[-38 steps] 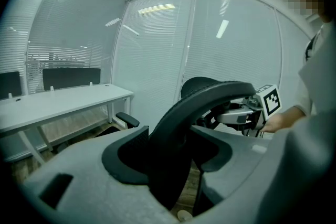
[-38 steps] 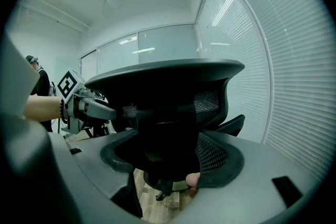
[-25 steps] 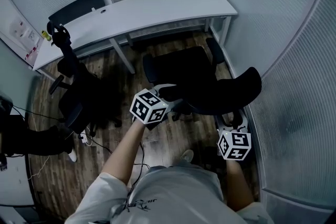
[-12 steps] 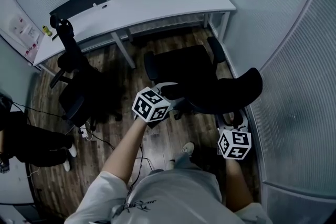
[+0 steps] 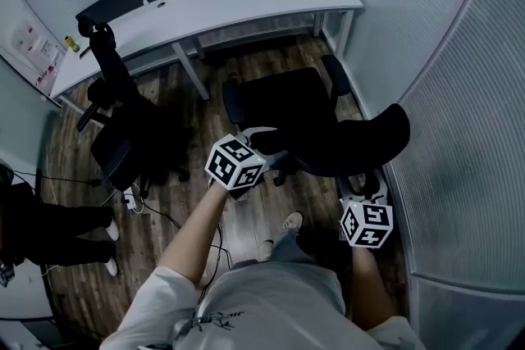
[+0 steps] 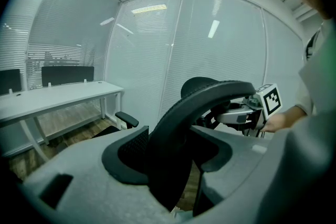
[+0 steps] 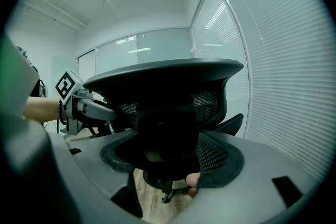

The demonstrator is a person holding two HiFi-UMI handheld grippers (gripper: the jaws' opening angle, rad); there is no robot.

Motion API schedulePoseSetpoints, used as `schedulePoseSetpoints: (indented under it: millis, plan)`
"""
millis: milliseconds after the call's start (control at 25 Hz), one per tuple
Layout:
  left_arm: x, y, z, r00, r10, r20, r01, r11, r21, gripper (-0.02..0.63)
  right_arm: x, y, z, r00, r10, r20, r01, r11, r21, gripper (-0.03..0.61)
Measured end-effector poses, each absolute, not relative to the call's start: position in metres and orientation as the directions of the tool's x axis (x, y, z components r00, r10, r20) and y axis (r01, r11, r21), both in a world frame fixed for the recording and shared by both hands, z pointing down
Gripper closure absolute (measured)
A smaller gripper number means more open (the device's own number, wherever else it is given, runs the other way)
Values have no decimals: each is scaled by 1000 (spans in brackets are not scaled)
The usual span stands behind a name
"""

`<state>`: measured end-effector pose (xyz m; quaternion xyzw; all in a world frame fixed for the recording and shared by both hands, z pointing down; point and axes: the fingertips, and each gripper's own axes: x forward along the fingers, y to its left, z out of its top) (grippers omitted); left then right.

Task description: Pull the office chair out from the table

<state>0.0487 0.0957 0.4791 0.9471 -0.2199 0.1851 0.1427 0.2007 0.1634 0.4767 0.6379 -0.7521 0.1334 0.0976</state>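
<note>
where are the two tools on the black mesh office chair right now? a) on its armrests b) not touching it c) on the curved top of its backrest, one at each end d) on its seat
c: the left tool and the right tool each clamp the curved backrest top of the black mesh office chair, at opposite ends.

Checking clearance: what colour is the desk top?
White curved desk top, clearest in head view.

The office chair (image 5: 291, 106) stands in front of us, its back toward us. Our left claw (image 5: 267, 145) sits on the back's left end, our right claw (image 5: 367, 186) on its right end. The worktop (image 5: 246, 0) is behind the chair. A second chair (image 5: 123, 143) stands on the left.
</note>
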Motion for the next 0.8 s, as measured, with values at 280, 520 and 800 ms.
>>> schedulePoseSetpoints:
  millis: [280,520,800]
  plan:
    - [50,114,479,833,-359,421,-467,-864,187,383,202,182,476,-165,-934,315,-986,148,-77,304]
    - [48,124,476,831,-364,421,-469,-865,178,383,200,192,474,-173,-931,322,-985,155,-80,304]
    - [41,122,477,820,-394,414,-490,-858,154,382,192,193,478,-201,-926,320,-976,160,-148,304]
